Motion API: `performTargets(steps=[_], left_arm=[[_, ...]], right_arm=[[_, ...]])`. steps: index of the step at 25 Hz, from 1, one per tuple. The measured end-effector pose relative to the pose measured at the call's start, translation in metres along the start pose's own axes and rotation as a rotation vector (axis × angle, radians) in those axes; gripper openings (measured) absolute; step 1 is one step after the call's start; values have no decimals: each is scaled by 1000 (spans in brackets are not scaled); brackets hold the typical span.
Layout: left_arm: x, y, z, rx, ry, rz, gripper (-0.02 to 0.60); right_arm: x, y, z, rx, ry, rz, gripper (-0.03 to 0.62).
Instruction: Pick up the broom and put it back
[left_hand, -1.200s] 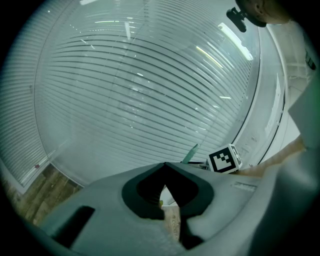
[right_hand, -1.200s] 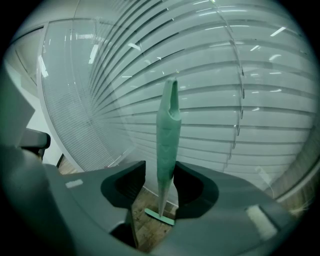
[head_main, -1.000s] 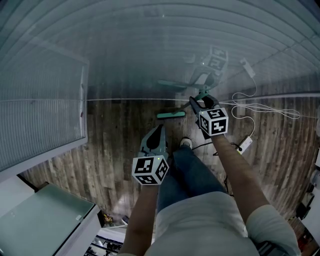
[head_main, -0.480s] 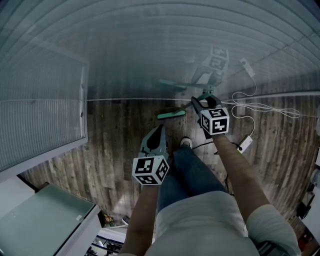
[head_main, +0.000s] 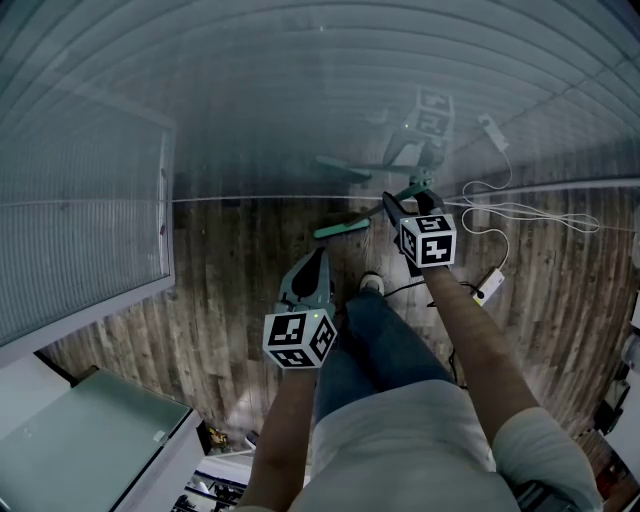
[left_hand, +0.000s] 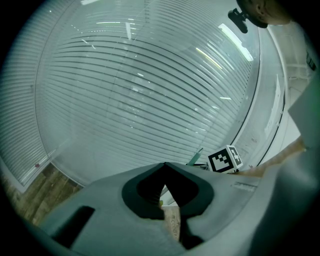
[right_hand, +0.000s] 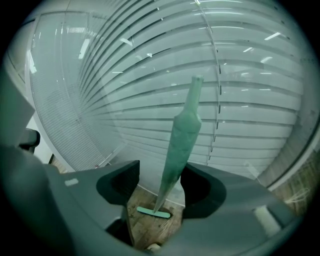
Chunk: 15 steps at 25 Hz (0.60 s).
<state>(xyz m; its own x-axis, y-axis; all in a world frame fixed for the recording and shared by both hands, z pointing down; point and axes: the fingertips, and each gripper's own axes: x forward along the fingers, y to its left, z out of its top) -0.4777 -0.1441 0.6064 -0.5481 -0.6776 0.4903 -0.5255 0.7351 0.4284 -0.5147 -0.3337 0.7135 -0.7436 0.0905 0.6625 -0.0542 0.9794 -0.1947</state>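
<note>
Right tool (right_hand: 162, 172): your jaws are spread and have just been opening. The broom's handle (right_hand: 181, 137) stands between them, and no pad presses on it as far as the right gripper view shows.
Left tool (left_hand: 164, 167): jaws pressed together at the tips, with nothing pinched. In the head view it (head_main: 319, 258) sits at about 11 o'clock from your shoe (head_main: 371, 284).
Broom (head_main: 341, 229): its green head lies on the wooden floor (head_main: 230, 290) at 12 o'clock from your shoe. The handle slants up toward 1 o'clock, through the right tool (head_main: 405, 198), to the blinds (head_main: 300, 110).
Broom head, right gripper view (right_hand: 154, 212): flat on the floor, at 6 o'clock below the jaws.
Cable (head_main: 520, 215): white, looped on the floor at 2 o'clock, well apart from the broom.
</note>
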Motion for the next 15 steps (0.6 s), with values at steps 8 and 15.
performTargets(steps=[8,15], left_arm=[[0,-4,-1,2,4,-7,6],[-1,-5,-4,8,4,-12,6]], right_arm=[[-3,-12,-4,13,25,-64,272],[-8,-15,-10,25,27,-79,278]])
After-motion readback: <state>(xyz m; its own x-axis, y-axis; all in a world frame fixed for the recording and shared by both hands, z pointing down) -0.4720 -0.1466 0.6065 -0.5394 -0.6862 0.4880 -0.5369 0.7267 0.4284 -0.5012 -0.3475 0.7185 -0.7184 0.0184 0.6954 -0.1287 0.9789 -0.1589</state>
